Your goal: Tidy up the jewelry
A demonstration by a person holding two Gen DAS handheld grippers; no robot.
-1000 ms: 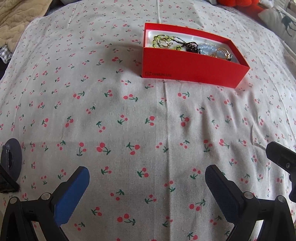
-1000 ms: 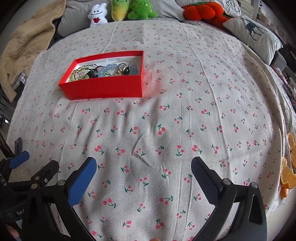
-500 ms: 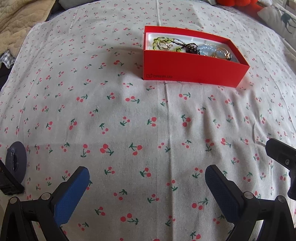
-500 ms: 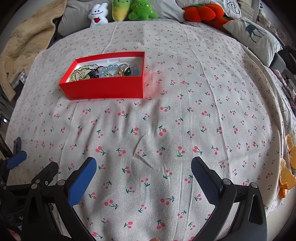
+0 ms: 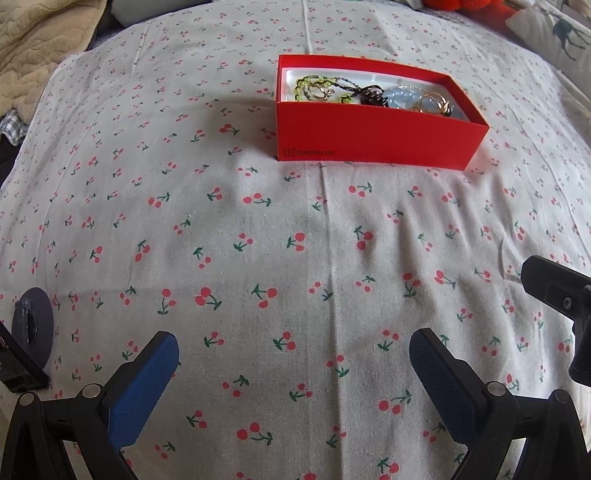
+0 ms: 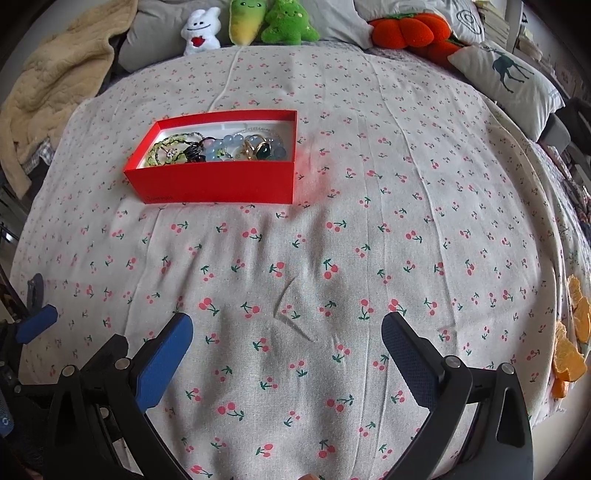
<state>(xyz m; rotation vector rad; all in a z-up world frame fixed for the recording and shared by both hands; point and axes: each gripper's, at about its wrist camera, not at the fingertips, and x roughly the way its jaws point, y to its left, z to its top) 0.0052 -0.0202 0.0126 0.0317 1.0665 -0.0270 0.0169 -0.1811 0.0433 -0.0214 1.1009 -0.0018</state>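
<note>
grippers first: my left gripper (image 5: 293, 363) and right gripper (image 6: 286, 349) both gape wide, nothing held, low in frame over cherry-print cloth (image 5: 258, 236). since a second ago the view crept slightly closer; red box (image 5: 373, 138) upper centre, jewelry (image 6: 218, 147) inside untouched. side reads "oneplus".

Home bedroom: cherry-print bedsheet (image 6: 369, 221), plush toys (image 6: 251, 22), pillow (image 6: 513, 81).

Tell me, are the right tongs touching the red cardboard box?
Apart. The right wrist view shows cherry-print cloth between the right tongs and the red cardboard box.
</note>
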